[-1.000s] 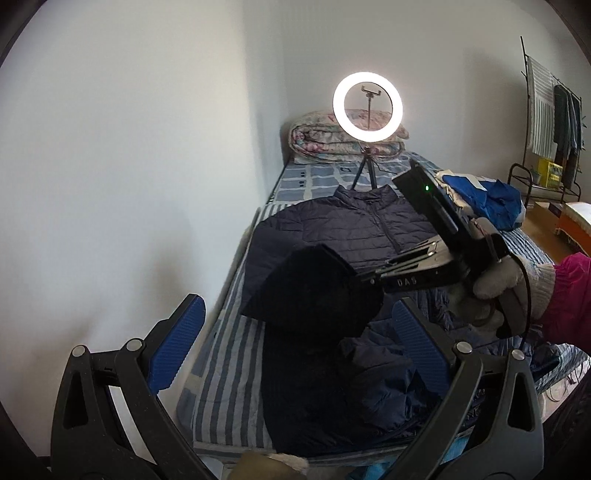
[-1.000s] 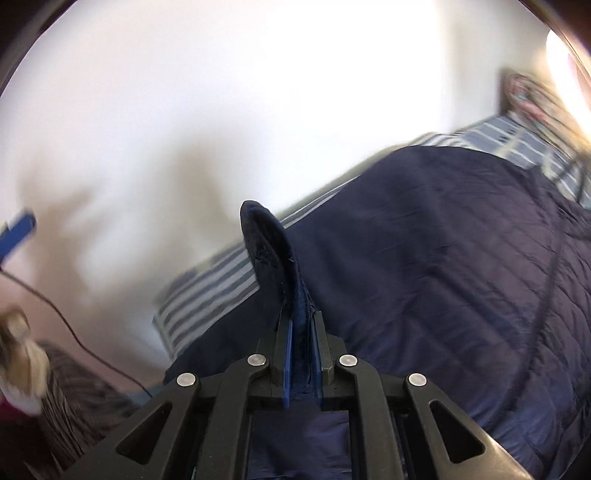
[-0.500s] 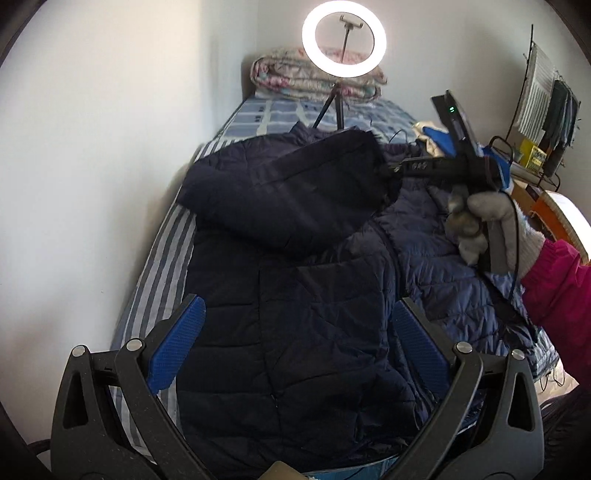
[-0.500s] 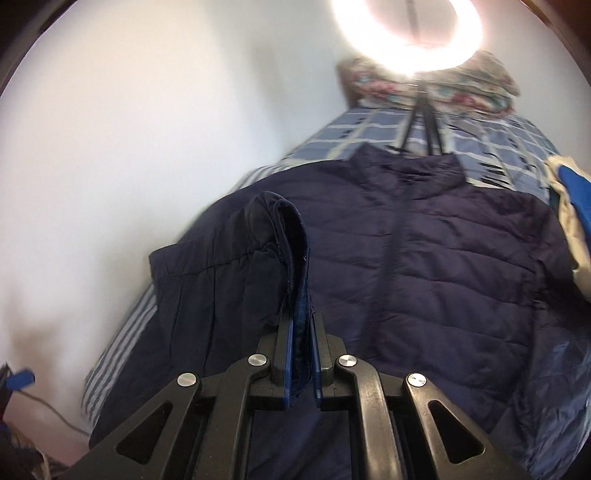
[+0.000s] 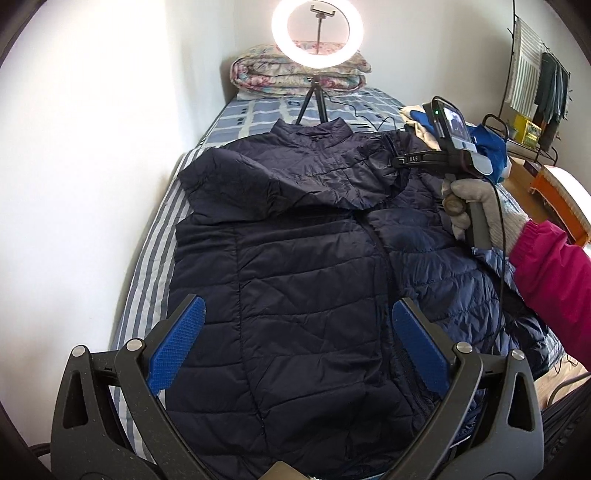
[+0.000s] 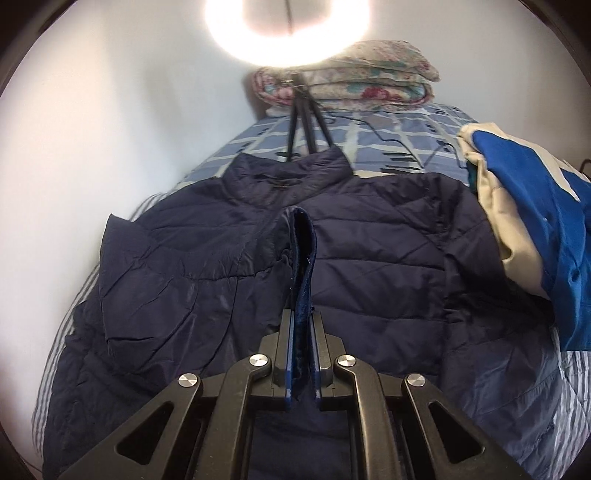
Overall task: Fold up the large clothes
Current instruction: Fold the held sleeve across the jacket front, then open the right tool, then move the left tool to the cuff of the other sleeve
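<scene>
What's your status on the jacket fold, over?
Right tongs shut on sleeve cuff, drawn across the jacket chest. Left tongs open, empty, above the hem. Blue-and-cream garment beside the jacket's far shoulder.

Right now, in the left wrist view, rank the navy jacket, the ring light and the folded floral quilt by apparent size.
1. navy jacket, by far the largest.
2. and 3. floral quilt and ring light look alike; the light hides part of the quilt, so no ranking.

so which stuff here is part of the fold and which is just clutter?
Job: jacket, its sleeve, right gripper, left gripper.
Clutter: ring light, quilt, blue garment, rack.
</scene>
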The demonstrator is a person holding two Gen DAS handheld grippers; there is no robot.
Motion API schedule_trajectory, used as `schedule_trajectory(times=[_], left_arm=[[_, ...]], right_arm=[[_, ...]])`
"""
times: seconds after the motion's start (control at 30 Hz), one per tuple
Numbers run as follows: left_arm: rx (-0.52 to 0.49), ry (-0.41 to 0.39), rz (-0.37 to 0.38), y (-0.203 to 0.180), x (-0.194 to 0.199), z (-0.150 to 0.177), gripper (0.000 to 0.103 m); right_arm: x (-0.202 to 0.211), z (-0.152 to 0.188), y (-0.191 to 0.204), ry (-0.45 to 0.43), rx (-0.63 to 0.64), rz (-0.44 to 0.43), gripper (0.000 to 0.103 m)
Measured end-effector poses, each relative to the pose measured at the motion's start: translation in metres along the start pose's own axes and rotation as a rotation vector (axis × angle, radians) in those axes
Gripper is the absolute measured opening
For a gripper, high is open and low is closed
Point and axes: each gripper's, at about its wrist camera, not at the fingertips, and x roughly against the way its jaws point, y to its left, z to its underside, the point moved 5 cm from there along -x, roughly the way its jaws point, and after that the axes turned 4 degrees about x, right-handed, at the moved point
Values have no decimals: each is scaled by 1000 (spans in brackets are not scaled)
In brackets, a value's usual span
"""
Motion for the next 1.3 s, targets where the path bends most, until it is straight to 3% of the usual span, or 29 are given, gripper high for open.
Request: schedule_trajectory(times=[0.23,0.77,0.93,1.0,1.07,1.2,1.3], left_arm=[[-10,-1,-12,-4,-2,-1,103],[-14,-16,-16,-7,0,-4,103],[-18,-35,-19,-8,4,-6,103],[-24,-47,-26,-8,5,-8,103],[-27,-62,-29,-9,7,-11,103],[-44,-111,-38,-14,16,-16,103],[-71,-149,-47,-21,23,-18,103]], right_arm=[[-7,-8,-35,-28,-70,45,5],[-48,2,-51,89,-112,117,5],[-42,2,-47,78,-82,157,19],[-32,-1,-45,58,-78,141,28],[-21,-4,-42,40,-72,135,31],[20,-13,-34,-30,-68,116,53],[58,-17,-29,-71,-44,117,53]])
